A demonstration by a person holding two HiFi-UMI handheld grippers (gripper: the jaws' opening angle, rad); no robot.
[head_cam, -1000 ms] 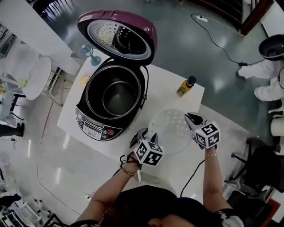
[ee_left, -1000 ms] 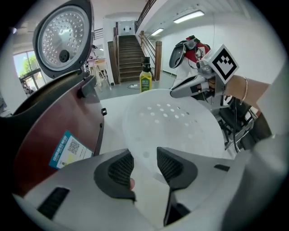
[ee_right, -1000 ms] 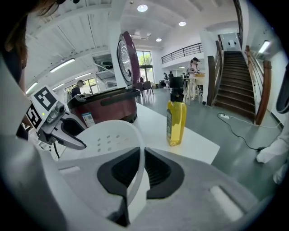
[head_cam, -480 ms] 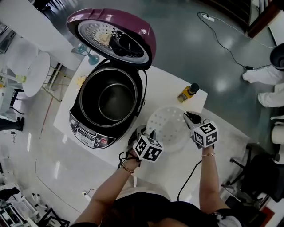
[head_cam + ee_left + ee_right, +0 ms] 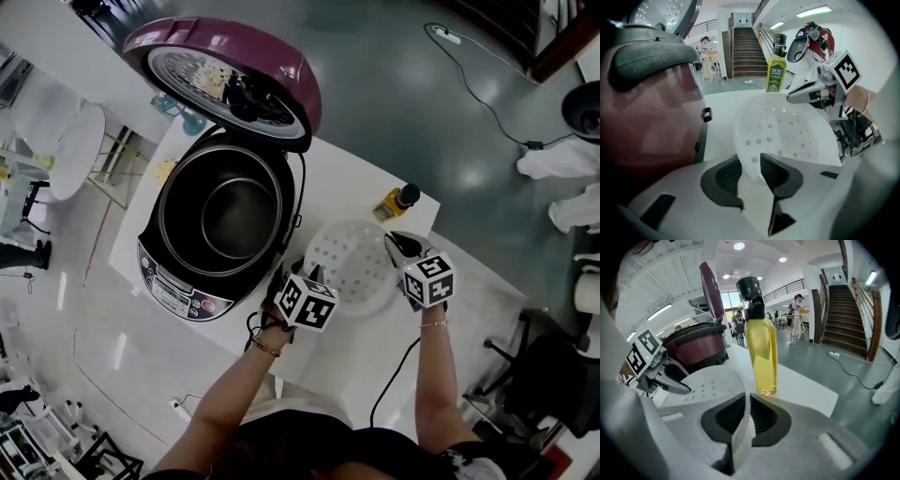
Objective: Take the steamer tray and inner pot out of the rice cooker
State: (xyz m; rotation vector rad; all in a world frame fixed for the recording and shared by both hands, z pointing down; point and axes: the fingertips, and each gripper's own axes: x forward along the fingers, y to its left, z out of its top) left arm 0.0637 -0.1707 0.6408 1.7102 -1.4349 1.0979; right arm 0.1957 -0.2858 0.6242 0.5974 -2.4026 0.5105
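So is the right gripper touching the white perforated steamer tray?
Touching. The right gripper view shows the right gripper clamped on the white perforated steamer tray.

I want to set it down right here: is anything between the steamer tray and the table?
Nothing visible does. The oil bottle stands just past the steamer tray's far rim, apart from it; the rice cooker sits to its left. Directly underneath the tray is hidden.

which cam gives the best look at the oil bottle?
Right gripper view: the oil bottle stands close, full height, black cap to base. Head view shows the oil bottle small from above; left gripper view shows it far off beyond the steamer tray.
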